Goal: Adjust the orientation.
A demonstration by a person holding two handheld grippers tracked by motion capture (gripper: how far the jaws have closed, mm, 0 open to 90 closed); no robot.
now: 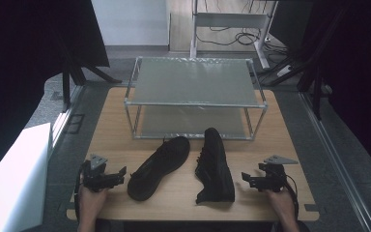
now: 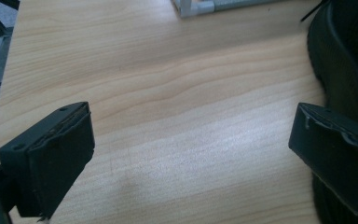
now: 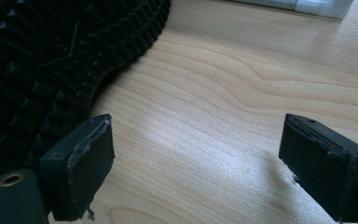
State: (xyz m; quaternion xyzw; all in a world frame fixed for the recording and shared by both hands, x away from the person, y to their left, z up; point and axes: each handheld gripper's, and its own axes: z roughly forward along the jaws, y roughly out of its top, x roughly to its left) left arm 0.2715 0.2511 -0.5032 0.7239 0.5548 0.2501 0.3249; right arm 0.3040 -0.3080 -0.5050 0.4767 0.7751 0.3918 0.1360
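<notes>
Two black sneakers lie on the wooden tabletop (image 1: 270,140), in front of a two-tier metal shoe rack (image 1: 193,94) whose shelves both look bare. The left sneaker (image 1: 158,166) lies angled, its toe towards the rack; the right sneaker (image 1: 215,166) is tipped on its side, its ridged sole facing the right tool, as the right gripper view shows at close range.

Judging by this layout, the work of putting the shoes on the rack has not begun: neither shoe is lifted or gripped. The left tool (image 1: 121,172) rests near the tabletop's front edge just beside the left sneaker, jaws spread wide around bare wood. The right tool (image 1: 245,178) sits just beside the right sneaker, jaws likewise released and holding nothing. Everything is left to do: grasp each sneaker, carry it forward, set it on a shelf.
</notes>
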